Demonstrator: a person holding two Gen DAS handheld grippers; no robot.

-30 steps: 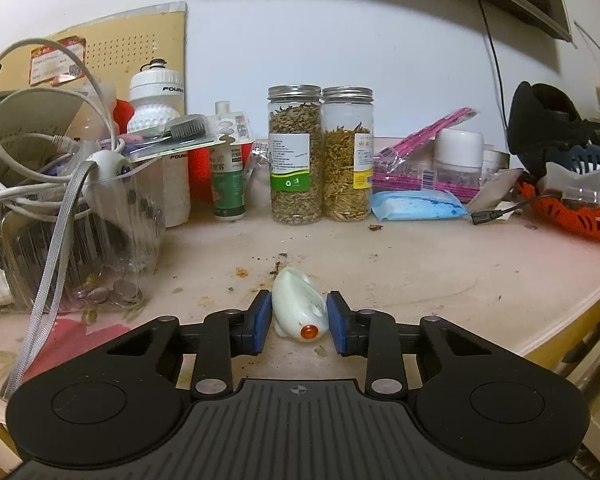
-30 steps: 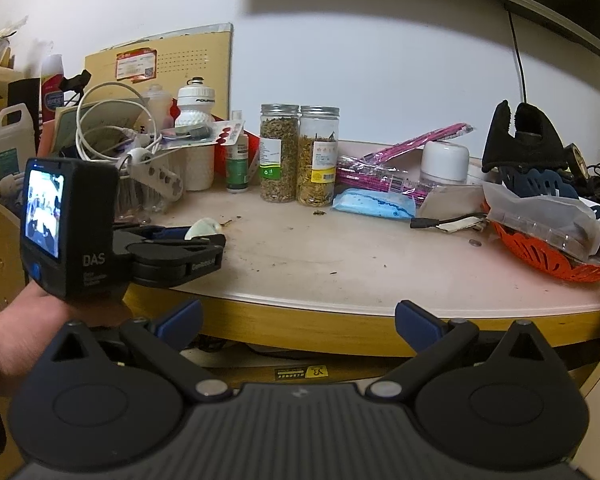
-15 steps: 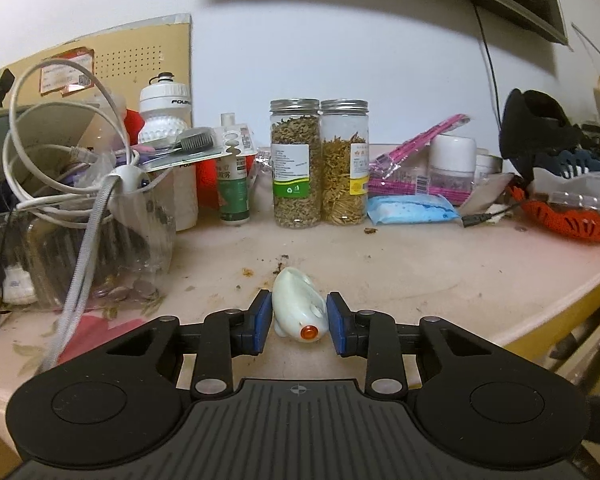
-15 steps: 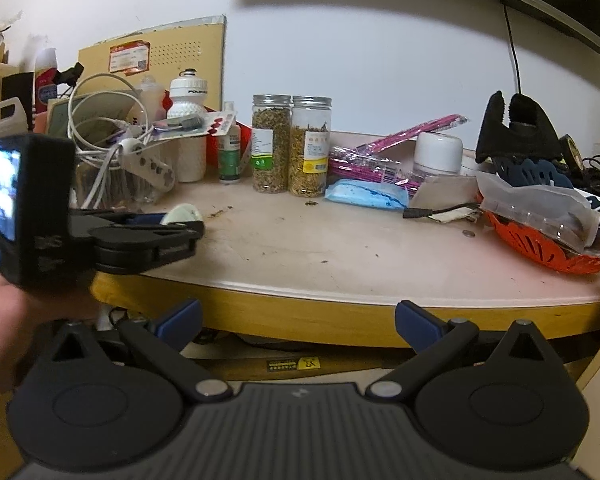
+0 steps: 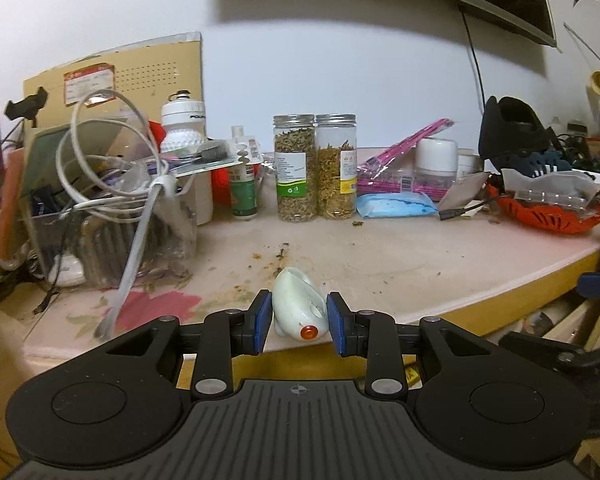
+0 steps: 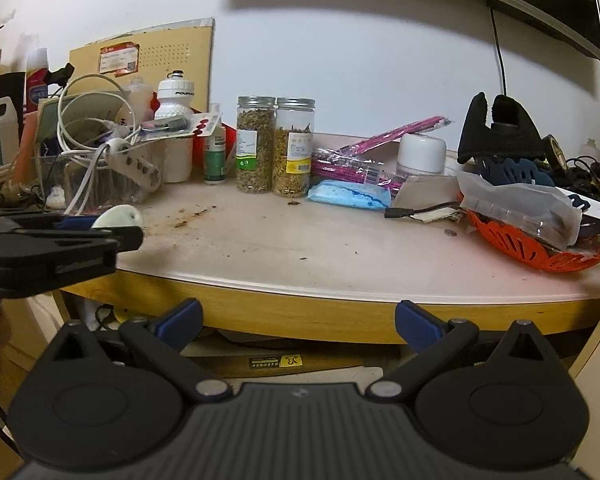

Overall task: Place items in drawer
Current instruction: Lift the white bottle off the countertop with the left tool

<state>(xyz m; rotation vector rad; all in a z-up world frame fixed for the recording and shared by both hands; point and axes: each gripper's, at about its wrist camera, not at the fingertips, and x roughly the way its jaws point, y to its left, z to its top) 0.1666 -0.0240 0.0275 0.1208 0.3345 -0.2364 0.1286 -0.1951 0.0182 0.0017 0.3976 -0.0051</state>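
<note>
My left gripper is shut on a small white bottle with an orange tip and holds it over the table's front edge. In the right wrist view the left gripper shows at the far left with the white bottle between its fingers. My right gripper is open and empty, in front of and below the table's wooden edge. No drawer is in view.
Two herb jars, a green bottle, a white sports bottle and a clear bin of cables stand on the table. A blue packet, pink packs and an orange basket lie to the right.
My left gripper has pulled back with the white bottle, from over the table top to its front edge. My right gripper has drifted slightly and stays open.
</note>
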